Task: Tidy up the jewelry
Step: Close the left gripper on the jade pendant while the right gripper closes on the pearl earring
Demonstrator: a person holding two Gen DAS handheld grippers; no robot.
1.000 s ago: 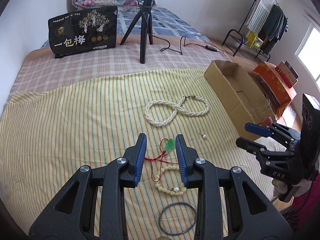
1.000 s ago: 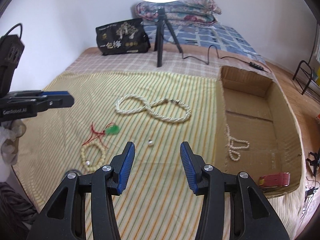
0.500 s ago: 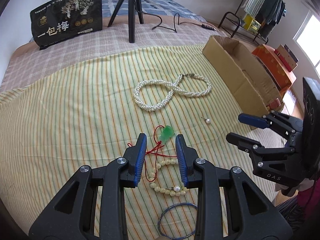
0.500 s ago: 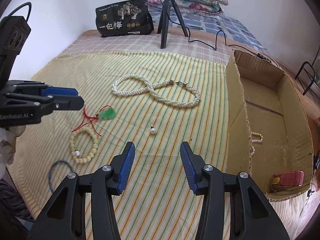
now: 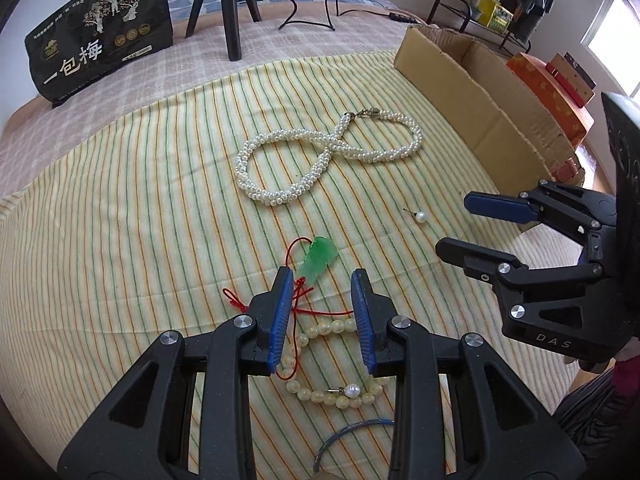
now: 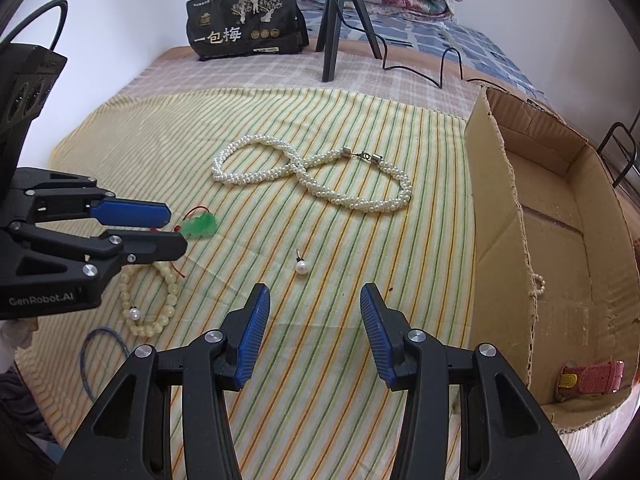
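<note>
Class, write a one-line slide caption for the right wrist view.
Open right gripper poised above a loose pearl earring on the striped cloth.

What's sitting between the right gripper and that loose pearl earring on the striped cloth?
Nothing visible. The right gripper is open and empty, and only bare striped cloth lies between its fingertips and the pearl earring. The left gripper is off to the side, over the green pendant.

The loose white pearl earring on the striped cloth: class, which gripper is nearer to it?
Right. The right gripper hangs just short of the loose white pearl earring; the left gripper is farther off, over the green pendant.
</note>
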